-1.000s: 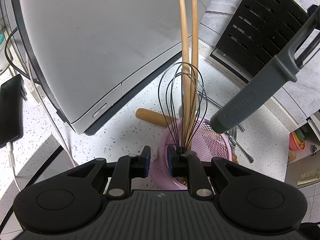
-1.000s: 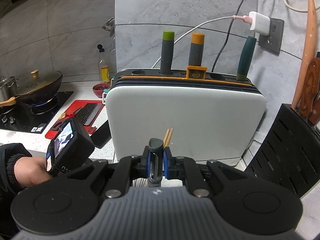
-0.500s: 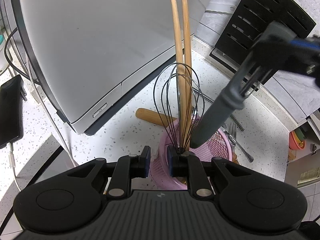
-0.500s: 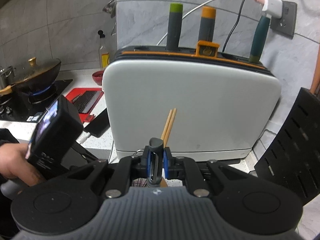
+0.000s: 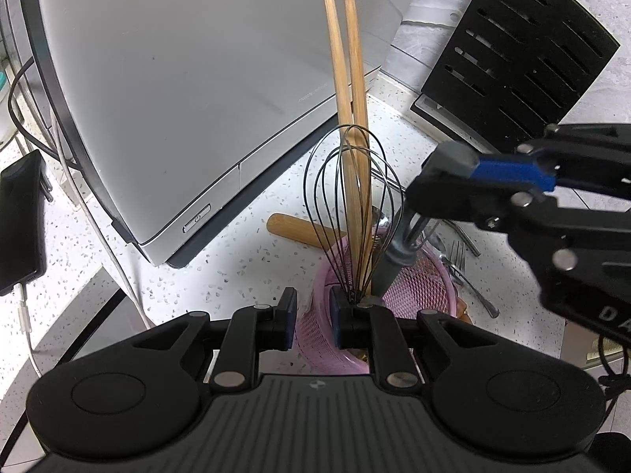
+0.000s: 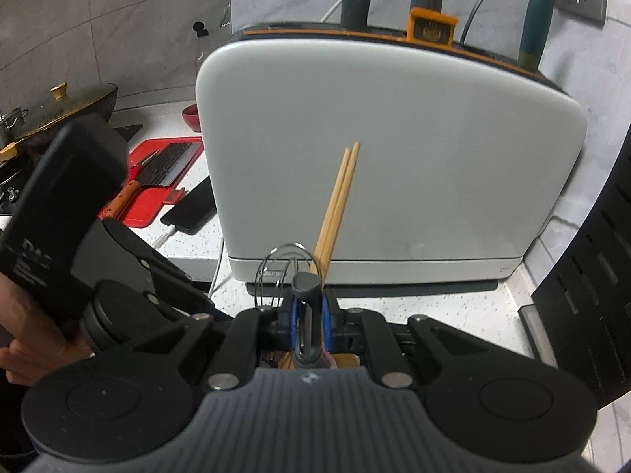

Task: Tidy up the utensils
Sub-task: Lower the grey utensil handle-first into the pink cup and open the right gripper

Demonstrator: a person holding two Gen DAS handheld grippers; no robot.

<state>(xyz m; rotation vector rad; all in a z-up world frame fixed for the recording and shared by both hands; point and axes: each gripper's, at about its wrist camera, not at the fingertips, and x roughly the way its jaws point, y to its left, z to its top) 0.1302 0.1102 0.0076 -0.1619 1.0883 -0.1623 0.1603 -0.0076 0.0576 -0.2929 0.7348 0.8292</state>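
Overhead, both hand-held grippers clench: left [image 5: 311, 317] on the pink basket [image 5: 418, 291] rim, right [image 6: 308, 317] on a grey-handled utensil [image 6: 307, 299], above speckled white counter [image 5: 244, 260].

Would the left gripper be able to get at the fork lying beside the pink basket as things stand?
Probably not. The left gripper is clamped on the pink basket rim, and the right gripper, lowering the grey-handled utensil, hangs between it and the fork.

Left gripper [image 5: 311, 317] near centre, pitched steeply down, jaws clamped on the pink basket [image 5: 418, 287] rim, right gripper [image 6: 309, 315] angled down from the right, jaws pinching a grey-handled utensil [image 6: 307, 299]
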